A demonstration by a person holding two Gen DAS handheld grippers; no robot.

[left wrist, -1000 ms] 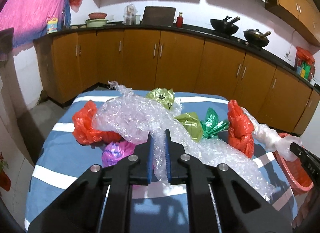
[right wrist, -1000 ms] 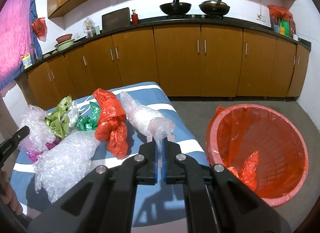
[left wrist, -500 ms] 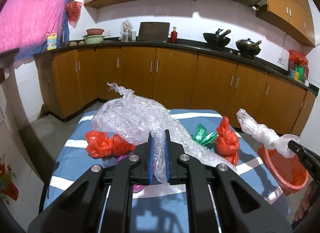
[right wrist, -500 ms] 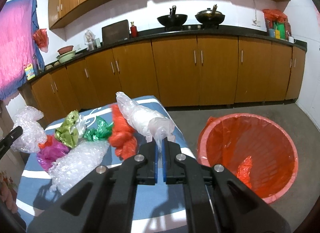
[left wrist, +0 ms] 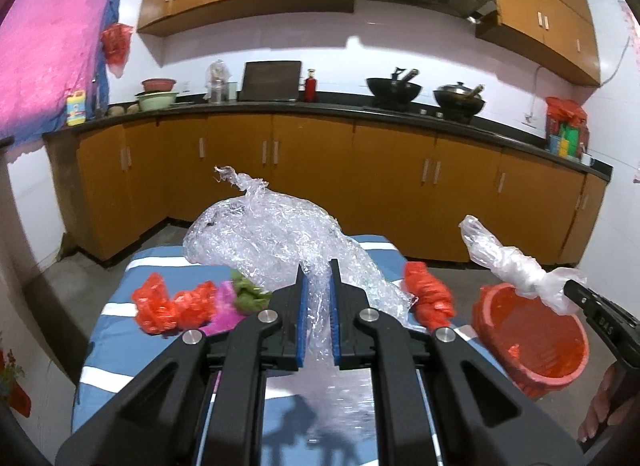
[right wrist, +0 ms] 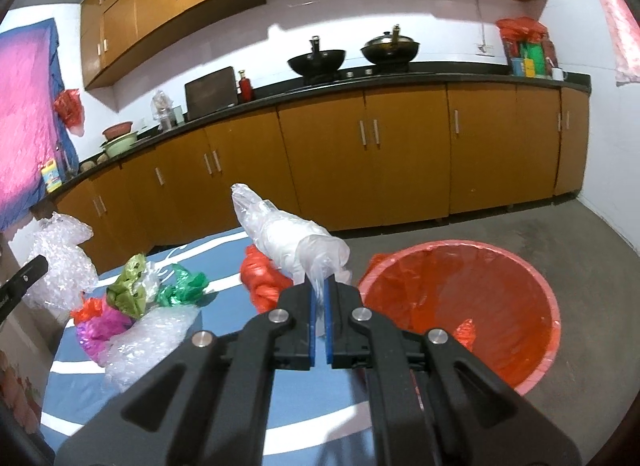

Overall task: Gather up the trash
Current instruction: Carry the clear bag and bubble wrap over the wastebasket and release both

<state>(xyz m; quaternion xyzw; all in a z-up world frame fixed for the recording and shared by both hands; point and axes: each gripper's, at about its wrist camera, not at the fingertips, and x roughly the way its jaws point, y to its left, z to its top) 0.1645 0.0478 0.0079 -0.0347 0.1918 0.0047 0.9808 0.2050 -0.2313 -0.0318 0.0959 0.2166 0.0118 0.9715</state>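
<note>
Both my grippers ride higher than a second ago: the striped blue table (left wrist: pixel 120 330) has dropped lower in each view, and the upper cabinets and range hood now fill the top. The bubble wrap (left wrist: pixel 272 238), which lay draped over the heap, now hangs clear above it.

My left gripper (left wrist: pixel 318 306) has its pads pinched on a fold of that bubble wrap, only a narrow gap between them, filled with film. The sheet's long axis runs from the pads toward 11 o'clock, its twisted tip highest.

My right gripper (right wrist: pixel 319 314) is clamped tight on the neck of a clear plastic bag roll (right wrist: pixel 280 234). The roll points away from me toward 11 o'clock, free end up, at about 9 o'clock from the basket.

The red basket (right wrist: pixel 532 370), lined with a red bag, stands on the floor at 3 o'clock of the table. In it lies a red scrap (right wrist: pixel 466 332).

On the table: a red bag (right wrist: pixel 262 286), green bags (right wrist: pixel 180 286), a pink bag (right wrist: pixel 100 326), a second bubble wrap piece (right wrist: pixel 148 342).
</note>
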